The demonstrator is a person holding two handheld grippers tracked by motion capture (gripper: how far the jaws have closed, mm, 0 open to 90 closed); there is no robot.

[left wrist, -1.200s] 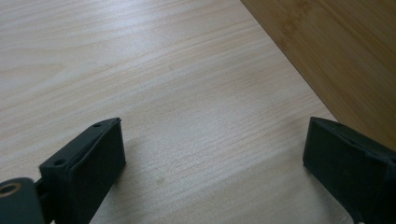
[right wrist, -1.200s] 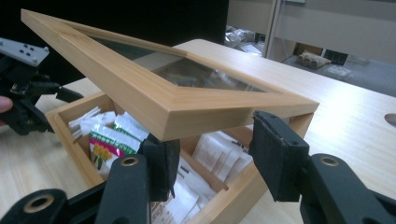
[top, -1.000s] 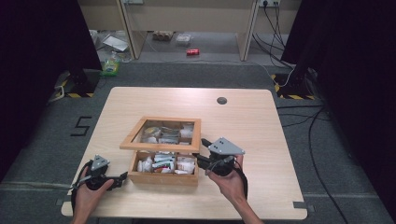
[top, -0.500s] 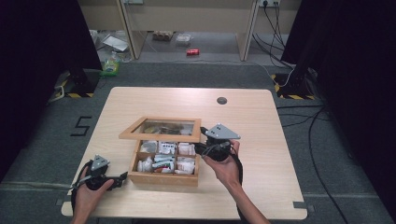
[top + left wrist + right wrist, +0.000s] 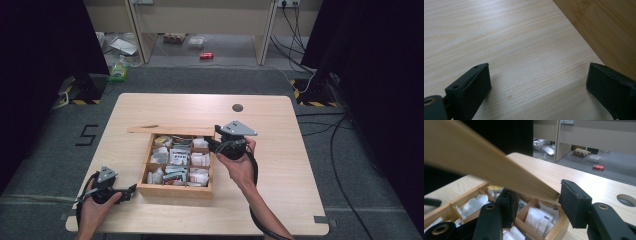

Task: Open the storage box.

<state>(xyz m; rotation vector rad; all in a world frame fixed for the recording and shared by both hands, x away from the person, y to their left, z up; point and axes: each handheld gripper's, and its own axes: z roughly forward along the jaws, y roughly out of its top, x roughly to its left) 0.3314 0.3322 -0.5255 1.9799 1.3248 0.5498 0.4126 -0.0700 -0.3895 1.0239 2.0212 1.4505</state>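
A wooden compartment box (image 5: 172,190) holding white packets (image 5: 176,159) sits mid-table. Its hinged lid (image 5: 170,130) is raised and shows edge-on along the box's far side. My right gripper (image 5: 212,142) is at the lid's right corner. In the right gripper view the lid (image 5: 486,167) slants down between the jaws of my right gripper (image 5: 536,200). Its corner lies over one jaw and ends against the other, the jaws standing much wider than the lid is thick. My left gripper (image 5: 131,191) rests on the table beside the box's front left corner, jaws wide apart over bare wood (image 5: 537,85).
The box's side wall (image 5: 604,30) lies just ahead of the left gripper. A round cable hole (image 5: 237,107) is in the table's far right part. On the floor beyond are a red can (image 5: 206,55) and a green bottle (image 5: 118,70). Bare table (image 5: 290,190) lies right of the box.
The lid has swung up from half raised to edge-on in the high view. My right hand moved away toward the box's far side and rose a little. The left hand stayed still.
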